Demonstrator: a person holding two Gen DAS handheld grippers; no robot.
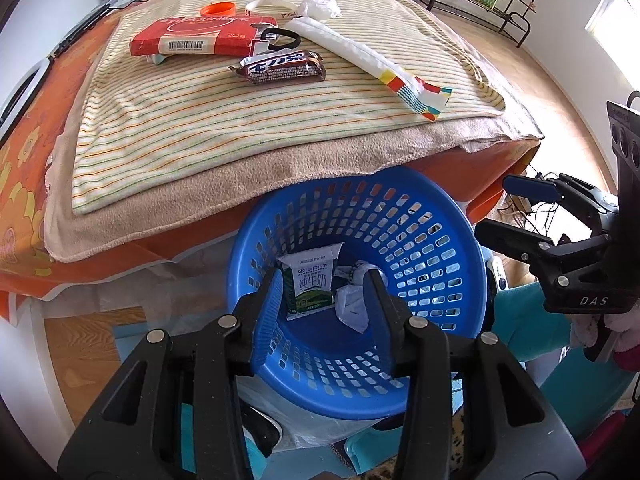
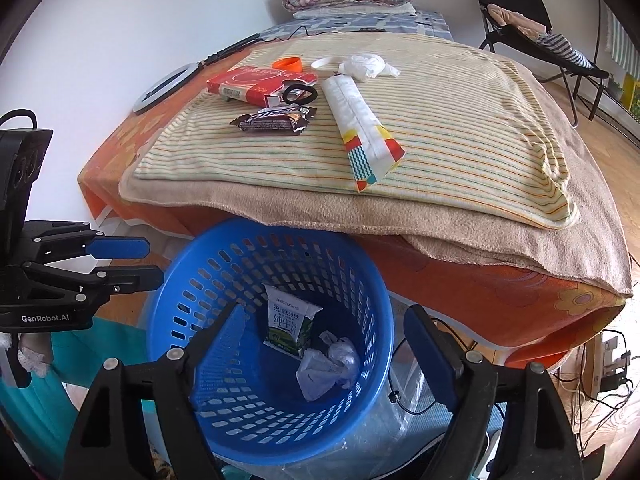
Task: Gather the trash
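A blue plastic basket (image 1: 440, 240) (image 2: 176, 304) stands below the bed's edge. In it lie a milk carton (image 1: 310, 280) (image 2: 290, 322) and crumpled white paper (image 1: 352, 306) (image 2: 328, 364). My left gripper (image 1: 324, 304) is open and empty over the basket; it also shows in the right wrist view (image 2: 136, 260). My right gripper (image 2: 328, 344) is open and empty over the basket; it also shows in the left wrist view (image 1: 516, 212). On the striped blanket (image 1: 240, 120) lie a chocolate wrapper (image 1: 280, 67) (image 2: 276, 119), a red box (image 1: 200, 36) (image 2: 256, 82), a long white packet (image 1: 372, 62) (image 2: 360, 128) and a crumpled tissue (image 1: 320, 7) (image 2: 366, 65).
An orange cap (image 1: 218, 9) (image 2: 288, 63), a black hair tie (image 1: 282, 38) (image 2: 300, 94) and a white band (image 1: 264, 7) also lie on the blanket. A ring light (image 2: 164, 88) sits at the bed's left. A folding chair (image 2: 532, 32) stands on the wooden floor. Cables (image 2: 600, 376) lie at the right.
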